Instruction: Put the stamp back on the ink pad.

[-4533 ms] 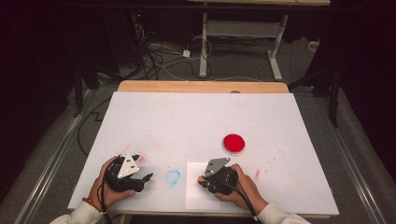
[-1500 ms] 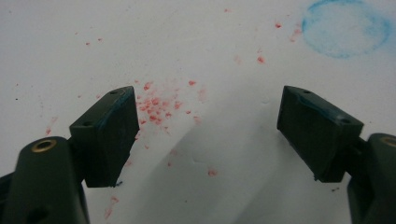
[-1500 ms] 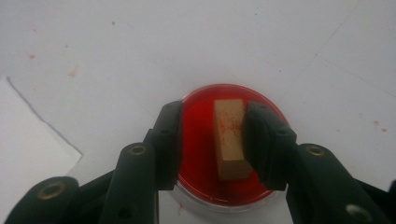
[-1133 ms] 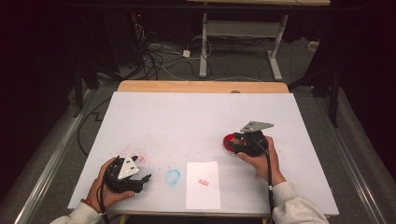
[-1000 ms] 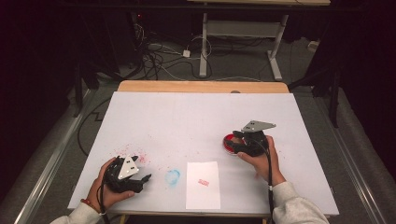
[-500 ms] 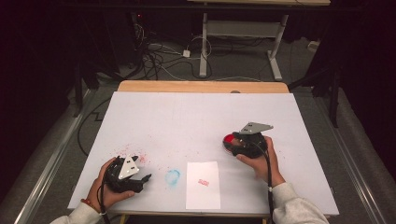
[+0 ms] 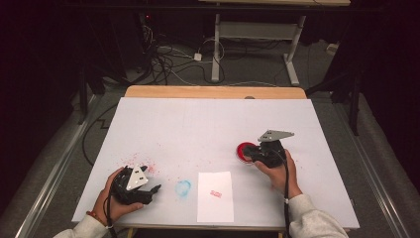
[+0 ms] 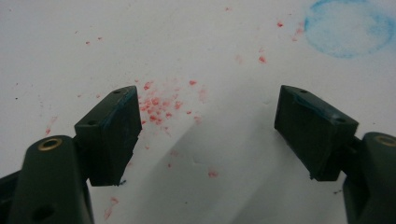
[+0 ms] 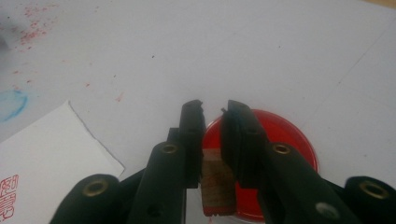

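Note:
My right gripper (image 9: 212, 107) is shut on a small tan wooden stamp (image 9: 217, 186); its jaws have just been closing on it. The stamp hangs over a round red ink pad (image 9: 280, 135) on the white table. In the high view the right gripper (image 7: 249, 154) sits at the red ink pad (image 7: 241, 148), right of centre. A white sheet of paper (image 7: 215, 198) with a red stamp mark (image 7: 216, 193) lies near the front edge. My left gripper (image 7: 151, 191) rests at the front left, and its jaws stand open (image 8: 210, 107) with nothing between them.
A blue smudge (image 7: 183, 187) lies between the left gripper and the paper, and red ink specks (image 8: 159, 109) dot the white table (image 7: 208, 124) under the left gripper. Behind the table, cables and a desk frame (image 7: 257, 34) stand on the floor.
Since the oldest frame my right hand has gone from the paper up and right to the red ink pad. Over the last second it has barely shifted. The left hand has stayed still.

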Available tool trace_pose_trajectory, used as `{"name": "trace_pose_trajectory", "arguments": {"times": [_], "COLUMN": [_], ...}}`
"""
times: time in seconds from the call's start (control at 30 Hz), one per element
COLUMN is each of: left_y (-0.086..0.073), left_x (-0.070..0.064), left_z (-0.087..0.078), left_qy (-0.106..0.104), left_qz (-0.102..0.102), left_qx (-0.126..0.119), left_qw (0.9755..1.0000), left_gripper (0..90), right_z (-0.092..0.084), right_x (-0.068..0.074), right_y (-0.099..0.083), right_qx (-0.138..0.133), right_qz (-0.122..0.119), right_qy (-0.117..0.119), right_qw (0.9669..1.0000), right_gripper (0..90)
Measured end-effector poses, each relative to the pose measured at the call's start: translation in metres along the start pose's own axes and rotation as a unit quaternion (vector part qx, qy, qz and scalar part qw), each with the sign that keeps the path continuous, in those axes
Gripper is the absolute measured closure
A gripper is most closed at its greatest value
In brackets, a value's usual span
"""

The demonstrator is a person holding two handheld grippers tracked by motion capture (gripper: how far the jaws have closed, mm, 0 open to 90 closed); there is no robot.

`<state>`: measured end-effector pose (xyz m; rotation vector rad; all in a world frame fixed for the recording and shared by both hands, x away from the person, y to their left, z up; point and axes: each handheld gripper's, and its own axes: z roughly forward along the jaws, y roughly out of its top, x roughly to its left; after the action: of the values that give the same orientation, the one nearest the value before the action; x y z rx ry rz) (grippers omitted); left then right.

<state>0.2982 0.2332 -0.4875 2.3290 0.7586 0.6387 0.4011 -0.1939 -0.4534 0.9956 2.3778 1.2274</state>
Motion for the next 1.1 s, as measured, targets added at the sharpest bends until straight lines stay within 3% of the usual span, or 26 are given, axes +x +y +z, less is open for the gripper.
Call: {"name": "trace_pose_trajectory", "arguments": {"times": [0.13, 0.17, 0.23, 0.3, 0.57, 0.8, 1.1], "left_y": [0.0, 0.0, 0.0, 0.0, 0.0, 0.0, -0.001], "left_x": [0.0, 0.0, 0.0, 0.0, 0.0, 0.0, 0.001], "left_z": [0.0, 0.0, 0.001, 0.001, 0.001, 0.001, 0.0], "left_qy": [0.0, 0.0, 0.0, 0.001, 0.0, 0.0, 0.001], "left_qz": [-0.001, -0.001, -0.002, -0.001, -0.002, 0.0, -0.001], "left_qx": [0.0, 0.001, 0.001, 0.001, 0.002, 0.001, -0.001], "left_qw": [1.0, 1.0, 1.0, 1.0, 1.0, 1.0, 1.0], "left_gripper": [22.6, 22.6, 22.6, 22.6, 22.6, 22.5, 22.3], "right_z": [-0.002, -0.002, -0.001, -0.001, -0.002, -0.004, -0.022], "right_x": [-0.001, -0.001, 0.0, 0.002, -0.004, 0.0, 0.005], "right_y": [0.0, 0.0, 0.001, 0.001, -0.001, 0.002, 0.01], "right_qx": [-0.007, -0.009, -0.007, -0.008, -0.011, -0.014, -0.029], "right_qz": [0.002, 0.002, 0.003, 0.001, 0.014, 0.0, -0.035], "right_qy": [-0.006, -0.007, -0.025, -0.03, -0.035, -0.035, -0.066], "right_qw": [1.0, 0.9999, 0.9997, 0.9995, 0.9992, 0.9993, 0.9968], "right_gripper": [76.7, 73.2, 57.7, 63.6, 59.5, 61.1, 54.4]}}
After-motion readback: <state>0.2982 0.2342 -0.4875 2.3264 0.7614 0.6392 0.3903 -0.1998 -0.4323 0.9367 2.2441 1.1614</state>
